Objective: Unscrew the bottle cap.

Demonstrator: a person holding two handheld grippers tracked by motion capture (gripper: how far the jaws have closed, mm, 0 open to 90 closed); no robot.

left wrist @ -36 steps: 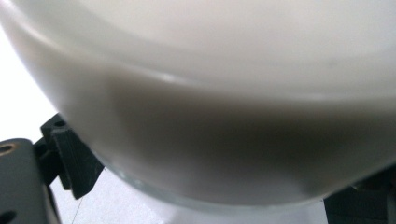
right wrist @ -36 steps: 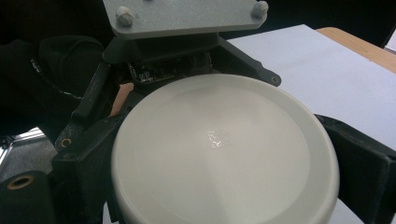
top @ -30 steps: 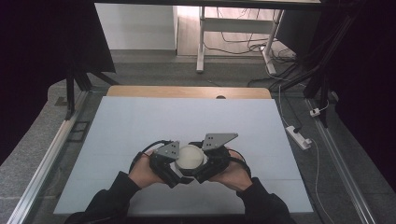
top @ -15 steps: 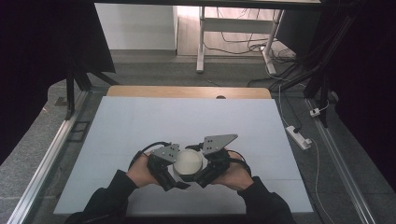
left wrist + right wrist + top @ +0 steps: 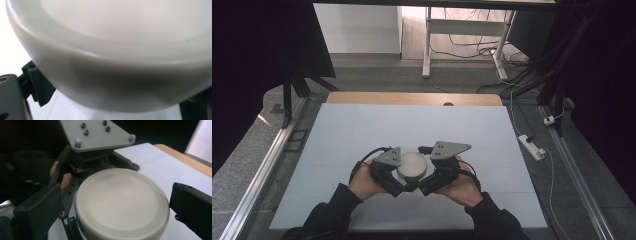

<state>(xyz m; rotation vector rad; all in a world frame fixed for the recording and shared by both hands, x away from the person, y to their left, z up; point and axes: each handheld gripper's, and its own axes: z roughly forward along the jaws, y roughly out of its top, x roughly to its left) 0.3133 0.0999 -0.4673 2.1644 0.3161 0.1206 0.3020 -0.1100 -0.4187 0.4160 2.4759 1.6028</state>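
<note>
Since both hands crowded the round white lid [image 5: 412, 165], the left gripper [image 5: 393, 176] looked clamped on its rim, bracing it, while the right gripper [image 5: 428, 181] straddled it with jaws apart, probably lining up a twist.

Dim workroom around a pale table

A pale sheet [image 5: 412, 130] covers the table, whose wooden edge [image 5: 412, 98] shows at the centre; grey floor [image 5: 257, 150] lies at left, a white power strip [image 5: 532, 146] at right, white table legs [image 5: 428, 45] at upper centre.
</note>
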